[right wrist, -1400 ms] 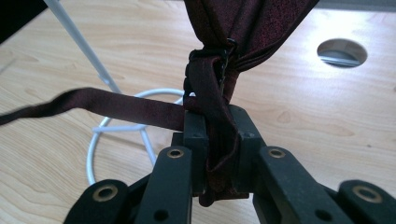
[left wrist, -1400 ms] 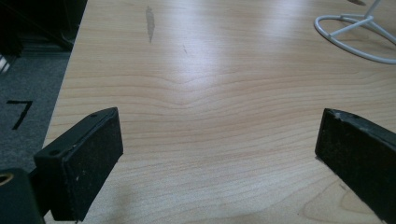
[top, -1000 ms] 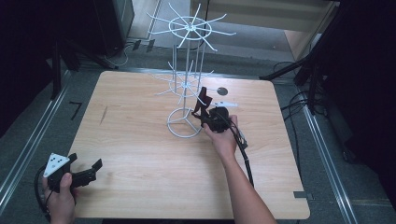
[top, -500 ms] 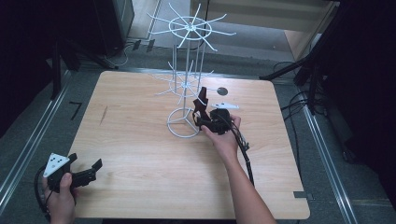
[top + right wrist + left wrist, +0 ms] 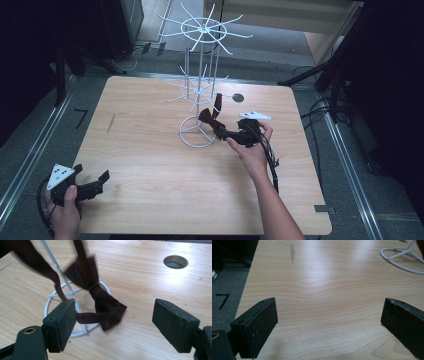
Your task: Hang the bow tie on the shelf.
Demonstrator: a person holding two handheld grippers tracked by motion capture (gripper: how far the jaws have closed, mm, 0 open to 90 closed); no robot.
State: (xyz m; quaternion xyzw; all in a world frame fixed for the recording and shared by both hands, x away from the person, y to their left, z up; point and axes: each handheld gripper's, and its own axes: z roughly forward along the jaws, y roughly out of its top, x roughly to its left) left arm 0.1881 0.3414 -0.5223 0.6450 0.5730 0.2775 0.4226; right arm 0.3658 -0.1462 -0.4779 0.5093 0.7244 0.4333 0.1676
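Observation:
A dark maroon bow tie [image 5: 207,118] hangs by its strap from a lower arm of the white wire rack [image 5: 202,30], just over the rack's ring base [image 5: 55,296]. My right gripper [image 5: 221,131] is open right beside it, low over the table. In the right gripper view the bow tie [image 5: 100,291] dangles ahead of the gripper [image 5: 115,320]. Its strap runs past the left pad [image 5: 65,320], and nothing is clamped. My left gripper [image 5: 98,183] stands open at the near left corner. Bare wood shows between its fingertips [image 5: 329,312].
The wooden table [image 5: 150,165] has a round cable hole [image 5: 238,98] behind the right hand. The rack's thin arms spread out at two heights. A cable trails from the right gripper along the forearm. Dark stands and cables line the floor on both sides.
The right gripper has drawn back a little from the rack, toward the person and lower. The bow tie now hangs by its strap ahead of the open jaws. The left gripper stayed put.

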